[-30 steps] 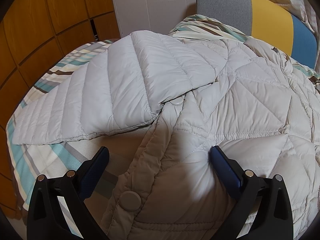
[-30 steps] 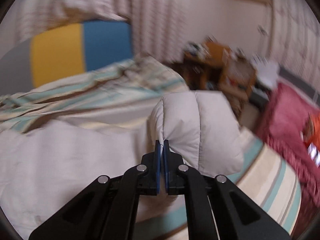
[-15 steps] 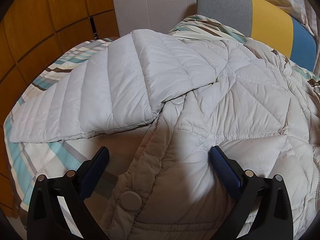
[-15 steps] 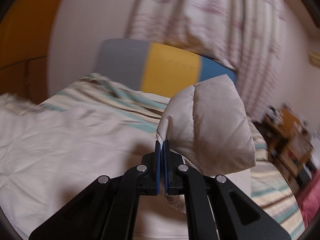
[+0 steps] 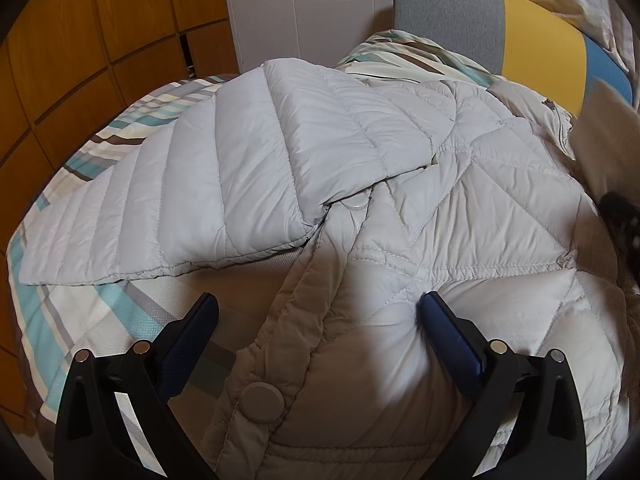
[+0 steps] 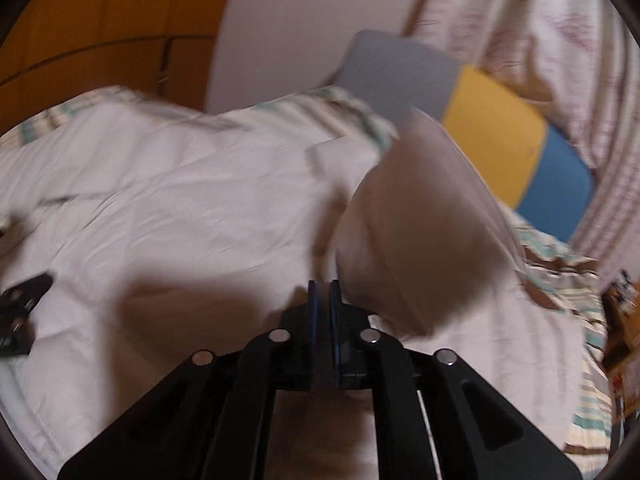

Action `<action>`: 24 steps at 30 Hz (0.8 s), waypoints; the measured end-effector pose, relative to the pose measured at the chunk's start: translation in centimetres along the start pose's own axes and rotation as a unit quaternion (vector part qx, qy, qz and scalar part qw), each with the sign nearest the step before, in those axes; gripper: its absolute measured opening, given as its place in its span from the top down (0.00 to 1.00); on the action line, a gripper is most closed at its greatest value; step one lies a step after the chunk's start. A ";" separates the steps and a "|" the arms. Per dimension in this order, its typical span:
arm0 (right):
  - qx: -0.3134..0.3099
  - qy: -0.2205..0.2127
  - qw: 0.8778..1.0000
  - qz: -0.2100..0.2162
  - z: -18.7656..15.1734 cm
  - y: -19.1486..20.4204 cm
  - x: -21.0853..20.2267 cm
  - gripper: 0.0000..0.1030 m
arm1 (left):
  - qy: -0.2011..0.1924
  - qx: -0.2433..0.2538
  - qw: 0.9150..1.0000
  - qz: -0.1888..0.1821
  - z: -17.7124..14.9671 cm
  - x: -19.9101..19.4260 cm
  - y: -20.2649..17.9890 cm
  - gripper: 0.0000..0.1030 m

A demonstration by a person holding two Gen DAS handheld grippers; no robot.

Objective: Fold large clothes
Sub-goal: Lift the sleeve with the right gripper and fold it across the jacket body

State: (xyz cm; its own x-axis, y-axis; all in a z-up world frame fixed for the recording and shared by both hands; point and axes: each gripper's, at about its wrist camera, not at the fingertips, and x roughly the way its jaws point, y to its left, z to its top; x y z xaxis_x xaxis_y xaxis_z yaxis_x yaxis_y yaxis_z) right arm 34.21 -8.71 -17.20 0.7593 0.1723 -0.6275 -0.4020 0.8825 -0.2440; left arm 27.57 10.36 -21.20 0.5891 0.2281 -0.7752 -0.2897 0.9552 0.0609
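Observation:
A pale grey quilted puffer jacket (image 5: 460,200) lies spread on the striped bed. Its left sleeve (image 5: 208,184) is folded across toward the front placket. My left gripper (image 5: 318,312) is open, its blue pads straddling the jacket's snap-button front edge near the hem. My right gripper (image 6: 323,300) is shut on the cuff of the other sleeve (image 6: 416,232), which it holds lifted above the jacket body (image 6: 180,200). This view is blurred by motion. The raised sleeve and right gripper show blurred at the right edge of the left wrist view (image 5: 604,136).
The striped bedsheet (image 5: 80,300) shows at the left. A grey, yellow and blue headboard (image 5: 532,28) stands behind the jacket. Wooden wardrobe panels (image 5: 80,40) are at the left, curtains (image 6: 540,40) at the right. The left gripper shows at the left edge of the right wrist view (image 6: 20,312).
My right gripper has swung the held sleeve leftward over the jacket body, and it now enters the left wrist view. The left gripper has stayed open in place.

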 end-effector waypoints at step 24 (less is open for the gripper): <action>0.323 0.032 0.924 -0.204 -10.4 -19.2 -8.0 0.02 | -0.087 0.094 0.990 -0.057 7.6 -3.8 -13.6 0.03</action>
State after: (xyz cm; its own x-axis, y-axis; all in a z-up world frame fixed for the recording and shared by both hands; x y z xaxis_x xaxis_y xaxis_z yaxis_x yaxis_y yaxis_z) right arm 30.55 -31.53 -15.18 0.7393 -0.2407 -0.6288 0.3162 0.9486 0.0087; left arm 35.05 -2.06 -14.30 0.7360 0.1306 -0.6642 -0.0783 0.9910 0.1081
